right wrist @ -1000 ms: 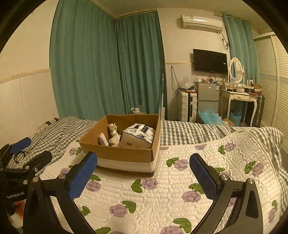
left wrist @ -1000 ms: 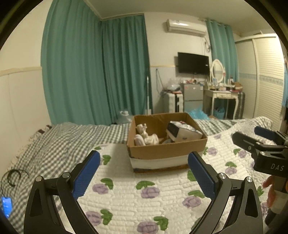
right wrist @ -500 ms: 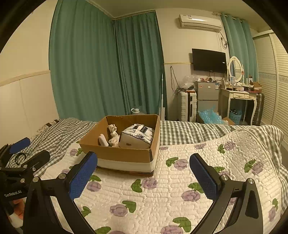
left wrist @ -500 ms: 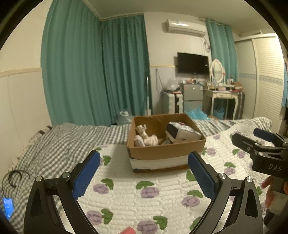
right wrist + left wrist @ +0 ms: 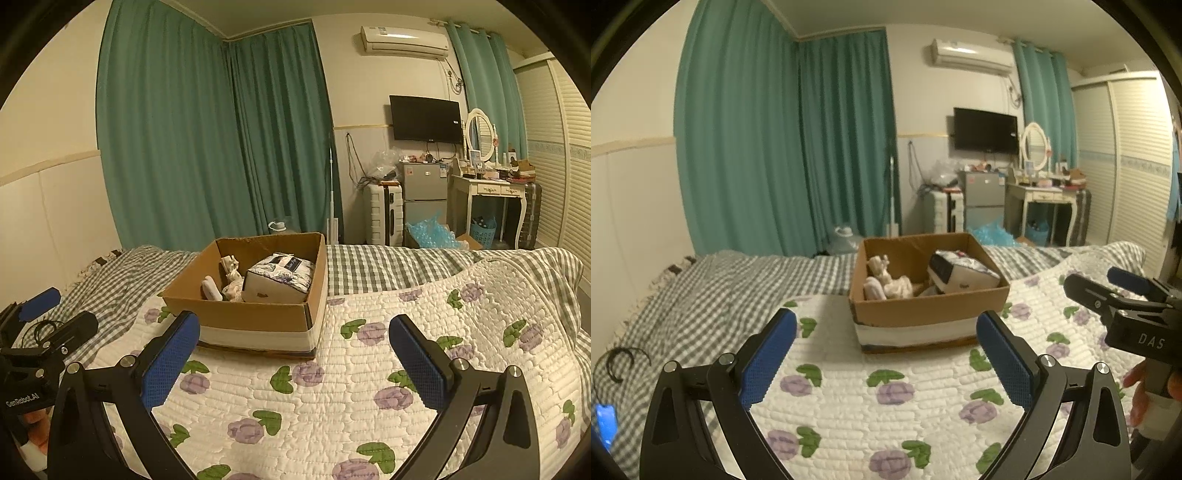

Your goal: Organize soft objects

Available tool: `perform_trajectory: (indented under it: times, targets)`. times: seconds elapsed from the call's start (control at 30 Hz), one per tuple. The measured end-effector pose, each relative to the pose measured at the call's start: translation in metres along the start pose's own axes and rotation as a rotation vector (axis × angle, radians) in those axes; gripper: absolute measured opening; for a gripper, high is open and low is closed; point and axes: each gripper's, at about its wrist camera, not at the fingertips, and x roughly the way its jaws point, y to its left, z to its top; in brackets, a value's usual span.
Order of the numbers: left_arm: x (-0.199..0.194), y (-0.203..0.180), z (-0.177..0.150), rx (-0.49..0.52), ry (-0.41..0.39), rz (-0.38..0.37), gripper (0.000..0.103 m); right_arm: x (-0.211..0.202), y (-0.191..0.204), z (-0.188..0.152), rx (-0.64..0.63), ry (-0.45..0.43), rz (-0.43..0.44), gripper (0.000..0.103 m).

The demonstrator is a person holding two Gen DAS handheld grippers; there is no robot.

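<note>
1. While both sets of jaws stand wide and hold nothing, the left gripper (image 5: 886, 354) and the right gripper (image 5: 293, 354) hang over the near part of the quilt (image 5: 849, 398), short of the cardboard box (image 5: 923, 310).
2. Soft things already lie in the box: a pale plush toy (image 5: 886, 284) at its left side and a wrapped soft pack (image 5: 280, 277) at its right, touching or nearly so. Whether they are going in or coming out, this scene fits both.
3. Because the box sits on a yielding bed, toward the quilt's far edge, a push against its near wall could slide or tip it.
4. Since the plush is limp and lies against the pack, a pinch could catch only a limb, or drag the pack along.
5. As the two grippers stand side by side, a reach into the box by both could make them collide.
6. Nothing soft shows loose on the quilt; the phone (image 5: 604, 424) and cable (image 5: 620, 360) near the bed's left edge are not soft goods.
</note>
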Motion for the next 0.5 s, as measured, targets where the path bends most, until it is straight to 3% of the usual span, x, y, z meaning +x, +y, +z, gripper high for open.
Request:
perform_trajectory:
  times: [0.5]
  targets:
    - [-0.0016,0.0000,-0.0004,0.004,0.003,0.014,0.100,-0.0003,-0.0008,-0.0003,-0.001,0.001,0.000,0.103]
